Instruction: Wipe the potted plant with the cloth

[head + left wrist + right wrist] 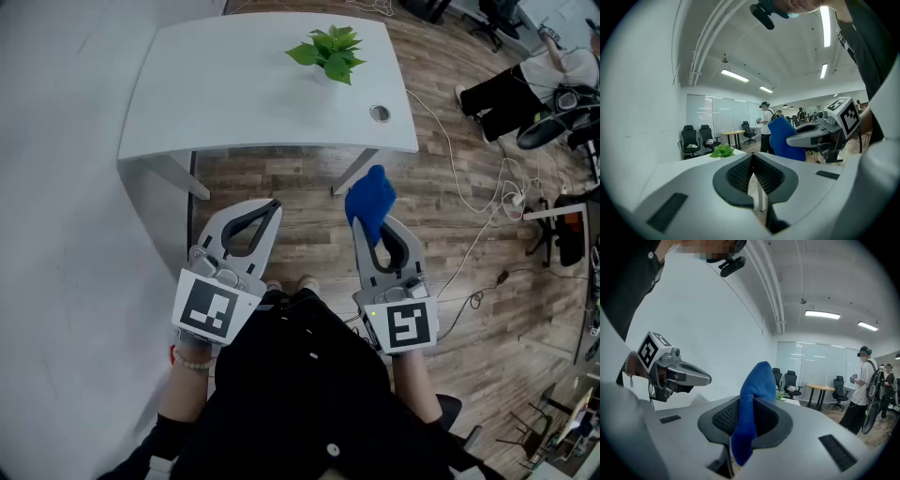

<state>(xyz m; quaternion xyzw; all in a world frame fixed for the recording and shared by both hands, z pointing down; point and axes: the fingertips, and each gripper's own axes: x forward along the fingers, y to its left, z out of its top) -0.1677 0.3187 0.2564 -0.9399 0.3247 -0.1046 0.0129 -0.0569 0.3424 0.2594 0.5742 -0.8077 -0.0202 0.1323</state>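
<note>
A small green potted plant stands on the white table, toward its far right part. Both grippers are held in front of the table's near edge, over the wooden floor. My right gripper is shut on a blue cloth, which sticks up out of its jaws. My left gripper is shut with nothing in it; its jaws meet in the left gripper view. The plant shows small beyond the left jaws, and the cloth and right gripper appear at the right there.
A round cable hole sits in the table's right corner. White cables trail over the wooden floor at the right. Office chairs, a small table and a standing person are further off. A white wall runs along the left.
</note>
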